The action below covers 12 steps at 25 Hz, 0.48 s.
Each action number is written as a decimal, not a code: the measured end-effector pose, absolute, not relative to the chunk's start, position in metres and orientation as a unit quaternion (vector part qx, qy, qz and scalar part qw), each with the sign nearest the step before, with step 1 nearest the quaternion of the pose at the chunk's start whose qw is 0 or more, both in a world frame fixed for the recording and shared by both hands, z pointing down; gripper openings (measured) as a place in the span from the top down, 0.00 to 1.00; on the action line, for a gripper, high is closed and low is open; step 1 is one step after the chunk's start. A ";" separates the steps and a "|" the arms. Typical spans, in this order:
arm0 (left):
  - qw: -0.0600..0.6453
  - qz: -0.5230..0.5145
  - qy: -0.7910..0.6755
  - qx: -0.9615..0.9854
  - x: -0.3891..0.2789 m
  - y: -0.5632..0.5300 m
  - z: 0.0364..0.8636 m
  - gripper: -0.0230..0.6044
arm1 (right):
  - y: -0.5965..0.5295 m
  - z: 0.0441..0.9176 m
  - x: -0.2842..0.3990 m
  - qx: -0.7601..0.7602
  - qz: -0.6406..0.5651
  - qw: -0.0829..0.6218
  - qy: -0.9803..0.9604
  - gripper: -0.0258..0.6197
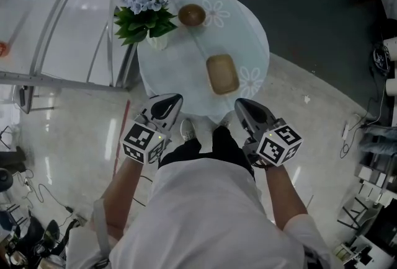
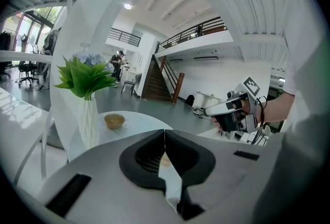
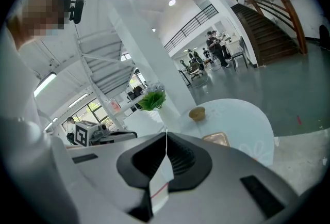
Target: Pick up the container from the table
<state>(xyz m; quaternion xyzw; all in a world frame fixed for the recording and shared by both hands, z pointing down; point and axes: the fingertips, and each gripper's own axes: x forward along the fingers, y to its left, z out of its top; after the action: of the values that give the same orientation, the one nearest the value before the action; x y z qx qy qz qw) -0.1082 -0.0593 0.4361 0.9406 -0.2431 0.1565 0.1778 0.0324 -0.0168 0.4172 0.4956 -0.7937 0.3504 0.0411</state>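
A tan rectangular container (image 1: 222,74) lies on the round white table (image 1: 177,69), near its front edge. In the right gripper view the container (image 3: 217,139) peeks out just past the jaws. My left gripper (image 1: 177,99) is shut and empty, short of the table edge and left of the container. My right gripper (image 1: 239,102) is also shut and empty, just below and right of the container. Neither touches the container. In their own views, the left gripper (image 2: 165,133) and the right gripper (image 3: 166,134) have jaws meeting in a line.
A brown bowl (image 1: 191,14) sits at the far side of the table. A white vase with green leaves and pale flowers (image 1: 146,10) stands at the table's left. A white counter (image 1: 56,20) runs along the left, cables and gear (image 1: 372,168) at the right.
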 end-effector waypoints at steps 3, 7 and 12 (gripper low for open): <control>0.183 0.160 -0.250 0.937 -0.102 -0.064 0.442 0.93 | -0.025 0.420 0.038 0.488 0.352 0.046 -0.797 0.92; 0.192 0.162 -0.266 0.931 -0.092 -0.072 0.449 0.93 | -0.040 0.424 0.048 0.471 0.355 0.055 -0.806 0.92; 0.211 0.173 -0.292 0.917 -0.071 -0.088 0.469 0.93 | -0.061 0.436 0.068 0.440 0.368 0.066 -0.816 0.92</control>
<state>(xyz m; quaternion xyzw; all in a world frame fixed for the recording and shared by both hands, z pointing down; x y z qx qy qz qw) -0.0710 -0.0880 0.4691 0.9169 -0.2917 0.1727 0.2106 0.0683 -0.0611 0.4362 0.4401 -0.8162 0.3685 0.0664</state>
